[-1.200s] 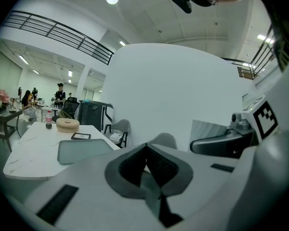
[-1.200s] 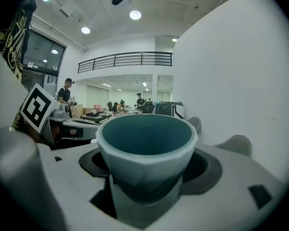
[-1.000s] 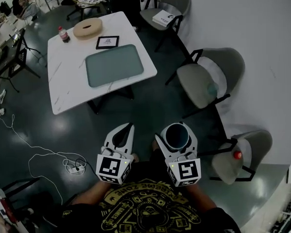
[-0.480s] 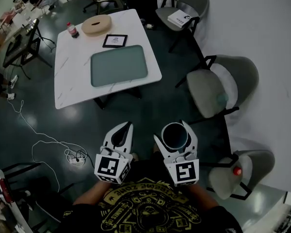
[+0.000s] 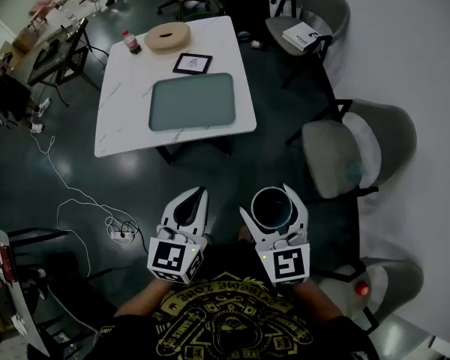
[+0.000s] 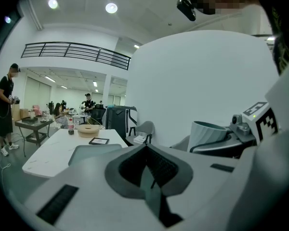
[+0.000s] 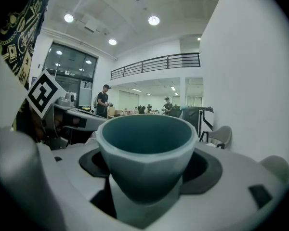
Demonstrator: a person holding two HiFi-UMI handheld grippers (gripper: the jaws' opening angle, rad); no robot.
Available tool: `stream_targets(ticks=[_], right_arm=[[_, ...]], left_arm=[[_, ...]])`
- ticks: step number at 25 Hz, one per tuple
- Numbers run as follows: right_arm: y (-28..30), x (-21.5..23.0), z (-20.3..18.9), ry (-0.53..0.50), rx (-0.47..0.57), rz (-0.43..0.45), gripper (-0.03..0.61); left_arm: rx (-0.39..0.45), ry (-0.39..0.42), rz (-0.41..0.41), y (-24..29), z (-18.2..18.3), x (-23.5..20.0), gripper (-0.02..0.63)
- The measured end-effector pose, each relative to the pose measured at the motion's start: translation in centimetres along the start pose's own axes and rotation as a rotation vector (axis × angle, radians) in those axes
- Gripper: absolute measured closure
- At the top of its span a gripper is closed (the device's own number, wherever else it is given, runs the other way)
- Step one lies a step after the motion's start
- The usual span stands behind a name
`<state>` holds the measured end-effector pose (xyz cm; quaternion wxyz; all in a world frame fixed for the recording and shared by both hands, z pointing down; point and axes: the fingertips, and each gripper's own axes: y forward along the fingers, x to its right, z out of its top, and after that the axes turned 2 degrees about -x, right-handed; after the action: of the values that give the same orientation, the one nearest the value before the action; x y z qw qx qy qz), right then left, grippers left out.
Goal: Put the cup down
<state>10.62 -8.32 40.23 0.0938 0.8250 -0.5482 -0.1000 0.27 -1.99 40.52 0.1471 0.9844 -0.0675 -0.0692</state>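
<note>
Cup (image 5: 273, 209) upright, clamped between right hand-held gripper (image 5: 270, 201) jaws; left hand-held gripper (image 5: 197, 194) closed, empty

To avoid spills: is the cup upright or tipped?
Upright: the cup sits between the right gripper jaws, rim level, mouth up.

1. Cup (image 7: 145, 150): teal inside, pale grey-blue outside.
2. Left claw (image 5: 196, 197) and right claw (image 5: 273, 201): white shells with dark grey pads (image 6: 156, 165).
3. Marker cube (image 5: 175, 259) on each claw: black-and-white square pattern.
4. Surface (image 5: 127, 103): white, with faint grey marbling.
5. Tray (image 5: 192, 102): muted grey-green, plain.
6. Floor (image 5: 75, 178): dark teal-grey, glossy.
7. Shirt (image 5: 225, 325): black with a yellow print.
8. Chair (image 5: 337, 152): grey seat, black frame.
9. Bottle (image 5: 131, 42): reddish.
10. Ring-shaped object (image 5: 167, 36): tan.
</note>
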Motion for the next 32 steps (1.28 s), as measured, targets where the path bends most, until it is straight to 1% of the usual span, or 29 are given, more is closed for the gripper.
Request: stream_targets(ticks=[5, 10, 14, 22, 25, 27, 32], right_arm=[[-0.1, 0.8, -0.1, -0.007, 0.013, 0.066, 0.193], [-0.3, 1.5, -0.4, 0.001, 0.016, 0.093, 0.193], [-0.2, 1.4, -0.5, 0.001, 0.018, 0.1, 0.192], [0.1, 1.6, -1.0, -0.009, -0.001, 0.09, 0.193], [0.6, 1.6, -1.4, 0.004, -0.006, 0.085, 0.193], [1.1, 1.5, -1.0, -0.008, -0.015, 0.091, 0.193], [3.3, 1.1, -0.3, -0.016, -0.023, 0.094, 0.193]], left_arm=[[0.0, 0.01, 0.058, 0.1, 0.0, 0.9, 0.603], [-0.006, 0.016, 0.1, -0.3, 0.0, 1.3, 0.603], [-0.002, 0.036, 0.1, -0.3, 0.4, 1.6, 0.603], [0.003, 0.029, 0.079, 0.9, 0.2, 1.4, 0.603], [0.002, 0.024, 0.078, 1.3, 0.1, 0.9, 0.603], [0.005, 0.028, 0.076, 1.6, 0.4, 0.5, 0.603], [-0.001, 0.019, 0.087, 2.1, 0.5, -1.7, 0.603]])
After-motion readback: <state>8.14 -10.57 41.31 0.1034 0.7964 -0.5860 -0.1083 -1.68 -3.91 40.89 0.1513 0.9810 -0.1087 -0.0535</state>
